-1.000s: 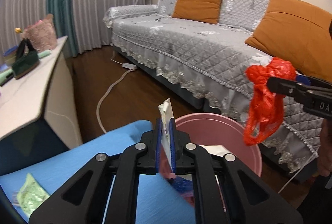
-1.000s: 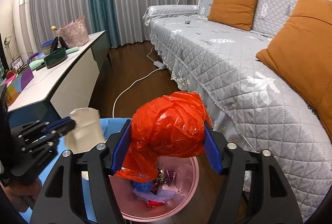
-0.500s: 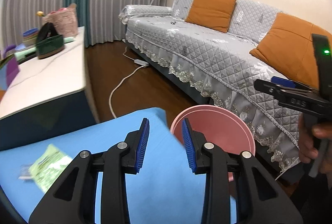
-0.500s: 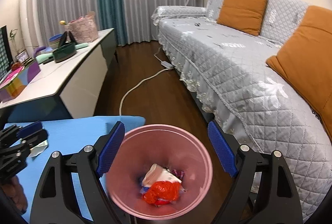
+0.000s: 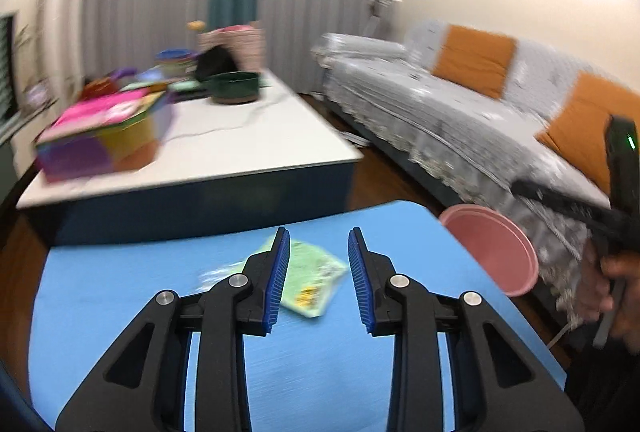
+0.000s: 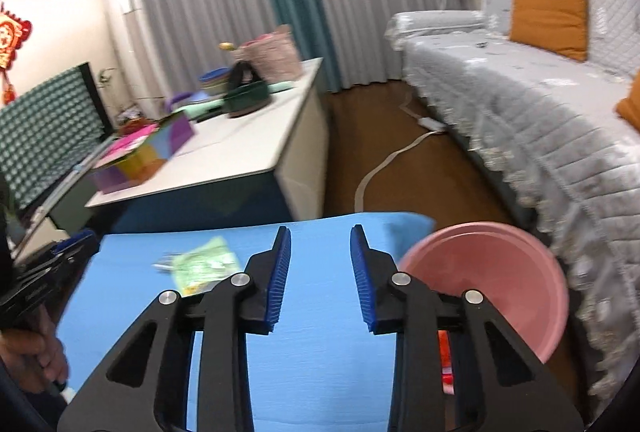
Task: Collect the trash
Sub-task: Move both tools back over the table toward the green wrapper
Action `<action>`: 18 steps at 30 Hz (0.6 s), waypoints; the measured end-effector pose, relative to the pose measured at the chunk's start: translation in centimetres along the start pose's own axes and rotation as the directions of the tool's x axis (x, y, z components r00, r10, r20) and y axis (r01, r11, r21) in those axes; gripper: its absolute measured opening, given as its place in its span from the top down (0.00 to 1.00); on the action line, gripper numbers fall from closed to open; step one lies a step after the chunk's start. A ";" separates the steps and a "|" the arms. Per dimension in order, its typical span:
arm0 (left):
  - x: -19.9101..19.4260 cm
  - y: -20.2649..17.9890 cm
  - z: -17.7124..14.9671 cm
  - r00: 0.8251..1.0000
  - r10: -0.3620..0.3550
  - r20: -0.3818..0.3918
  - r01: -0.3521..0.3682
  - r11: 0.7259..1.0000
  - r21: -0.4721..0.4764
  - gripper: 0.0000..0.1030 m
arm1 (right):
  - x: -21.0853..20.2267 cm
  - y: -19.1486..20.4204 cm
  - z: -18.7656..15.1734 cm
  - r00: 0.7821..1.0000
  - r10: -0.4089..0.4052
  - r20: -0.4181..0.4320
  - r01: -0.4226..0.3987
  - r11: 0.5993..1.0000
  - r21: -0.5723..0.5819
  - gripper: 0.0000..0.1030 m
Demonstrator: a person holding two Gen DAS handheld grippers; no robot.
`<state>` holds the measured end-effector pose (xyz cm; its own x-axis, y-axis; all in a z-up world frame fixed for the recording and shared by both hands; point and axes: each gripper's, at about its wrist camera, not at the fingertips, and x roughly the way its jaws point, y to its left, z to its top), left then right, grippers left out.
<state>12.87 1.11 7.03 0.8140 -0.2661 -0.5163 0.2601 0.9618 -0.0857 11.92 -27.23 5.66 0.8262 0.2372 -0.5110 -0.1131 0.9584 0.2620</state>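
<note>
A pale green wrapper (image 5: 310,278) lies flat on the blue mat (image 5: 120,288), just beyond the left gripper (image 5: 319,280), whose jaws are spread and empty. The right gripper (image 6: 320,282), likewise apart and empty, sits right of it, beside the pink bin (image 6: 516,268).

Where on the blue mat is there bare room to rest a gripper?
The blue mat is bare from the green wrapper across to the pink bin, and on its near half. The white counter behind is crowded toward the curtain with boxes and baskets.
</note>
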 end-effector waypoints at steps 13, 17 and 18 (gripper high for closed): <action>-0.3 7.6 -2.5 0.989 0.148 -0.010 -0.148 0.980 -0.134 0.74 | 9.1 9.5 -4.6 0.964 0.214 -0.157 -0.211 0.977 0.034 0.68; 0.3 8.8 -2.9 0.987 0.158 -0.020 -0.160 0.975 -0.156 0.74 | 12.1 10.4 -5.8 0.950 0.226 -0.216 -0.215 0.974 0.074 0.68; 0.4 9.1 -3.1 0.987 0.161 -0.023 -0.162 0.974 -0.158 0.74 | 13.0 10.5 -6.1 0.944 0.234 -0.234 -0.219 0.972 0.090 0.68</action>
<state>13.92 9.91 3.42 0.8333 -0.1068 -0.5424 0.0391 0.9901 -0.1349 18.13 -13.11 -3.20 0.6239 0.4854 -0.6124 -0.2408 0.8650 0.4403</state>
